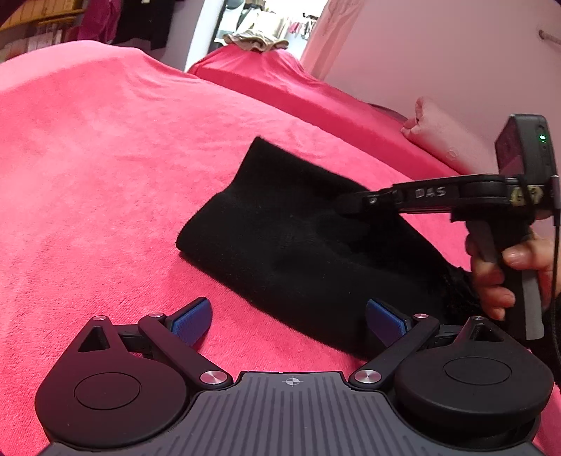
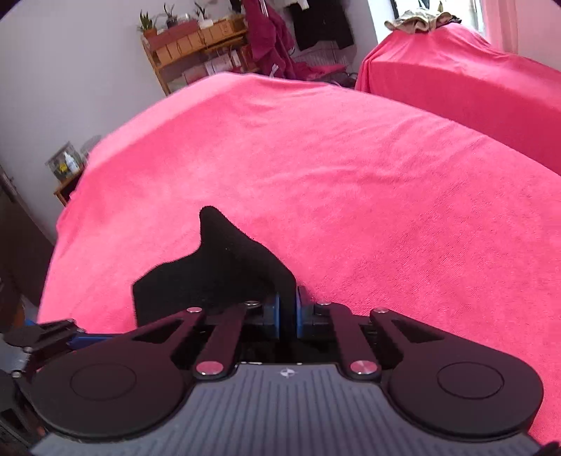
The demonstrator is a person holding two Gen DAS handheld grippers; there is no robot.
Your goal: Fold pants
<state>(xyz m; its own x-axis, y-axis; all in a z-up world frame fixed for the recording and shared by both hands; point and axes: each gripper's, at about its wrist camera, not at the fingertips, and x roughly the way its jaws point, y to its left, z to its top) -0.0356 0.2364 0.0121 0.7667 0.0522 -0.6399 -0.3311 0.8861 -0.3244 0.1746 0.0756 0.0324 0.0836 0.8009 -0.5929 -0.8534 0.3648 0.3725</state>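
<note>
Folded black knit pants (image 1: 298, 242), soft and thick, lying on the bright pink terry cloth (image 1: 105, 158) over the desk, toward its near right part; one corner lifted into a peak in the right wrist view.

Right gripper (image 2: 287, 312): blue fingers (image 2: 272, 310) drawn narrow, clamped on a raised edge of the black fabric; held by a hand (image 1: 498, 277) at the pistol handle. Left gripper (image 1: 289, 321): blue fingers (image 1: 191, 321) spread wide, nothing between them, poised just beside the near edge of the pants, not touching as far as visible.

Risks, as judged:
- Grip likely on the top layer only; lower layers liable to stay behind and the fold to open when lifted;
- Thick knit prone to slipping out of a shallow pinch; bundle then dropping askew;
- Pink cloth possibly caught with the fabric; not confirmable, contact line hidden behind the fingers; dragging of the cover probable if so;
- One-sided lift, left fingers idle; twisting or bunching of the far end likely;
- Black on black; layer edges unreadable, misjudged fold line probable.

Containers: none on the desk; wooden shelf (image 2: 196, 45) in the background carrying cardboard boxes and potted plants, box contents not visible; small clear case (image 2: 65, 165) on a side stand holding a white bottle, other contents too small to tell; beige garments (image 2: 417, 19) heaped on the second pink-covered surface, not contained.
</note>
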